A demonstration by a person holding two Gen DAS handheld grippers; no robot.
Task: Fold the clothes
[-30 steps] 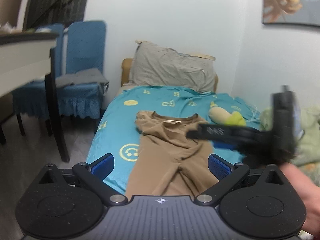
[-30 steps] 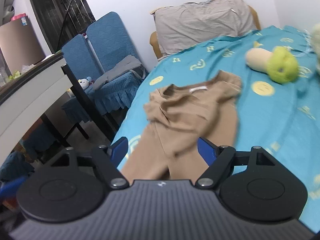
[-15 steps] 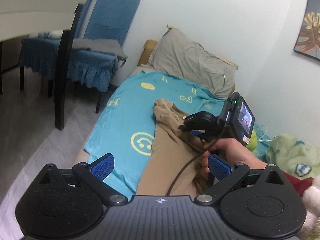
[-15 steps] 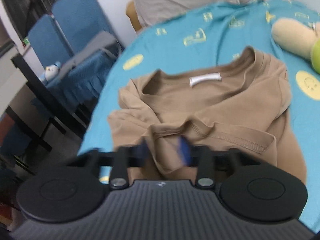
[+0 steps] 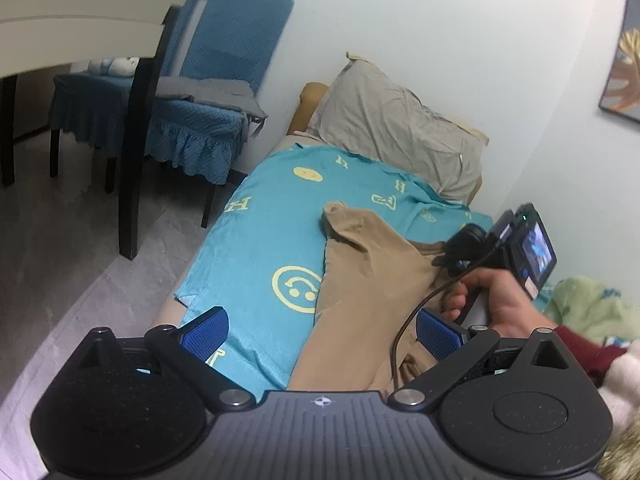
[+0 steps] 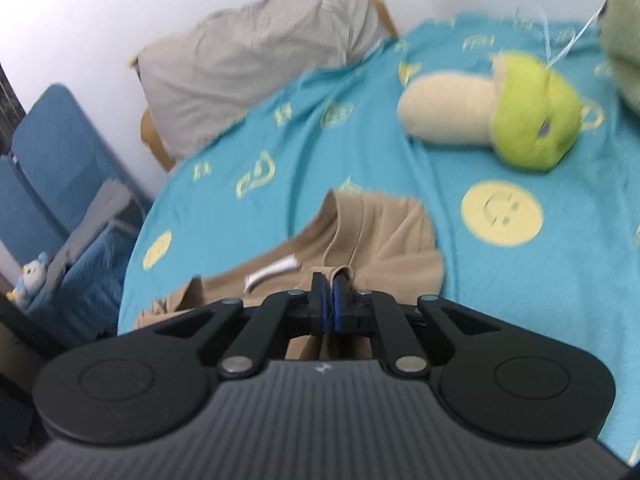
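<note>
Spread over a bed, a teal blanket (image 5: 256, 248) carries the tan shirt (image 5: 372, 264), lying rumpled ahead of both tools. Being soft, light and limp, it is best taken at a hem or sleeve edge. The right gripper (image 6: 329, 300) is pinched on a sleeve hem; the left gripper (image 5: 320, 330) is spread wide, holding nothing.

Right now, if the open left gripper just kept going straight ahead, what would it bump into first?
Probably the brown shirt on the blue bedspread. The left gripper is open and points along it. The hand holding the right gripper is off to the side. Depth is hard to judge.
</note>
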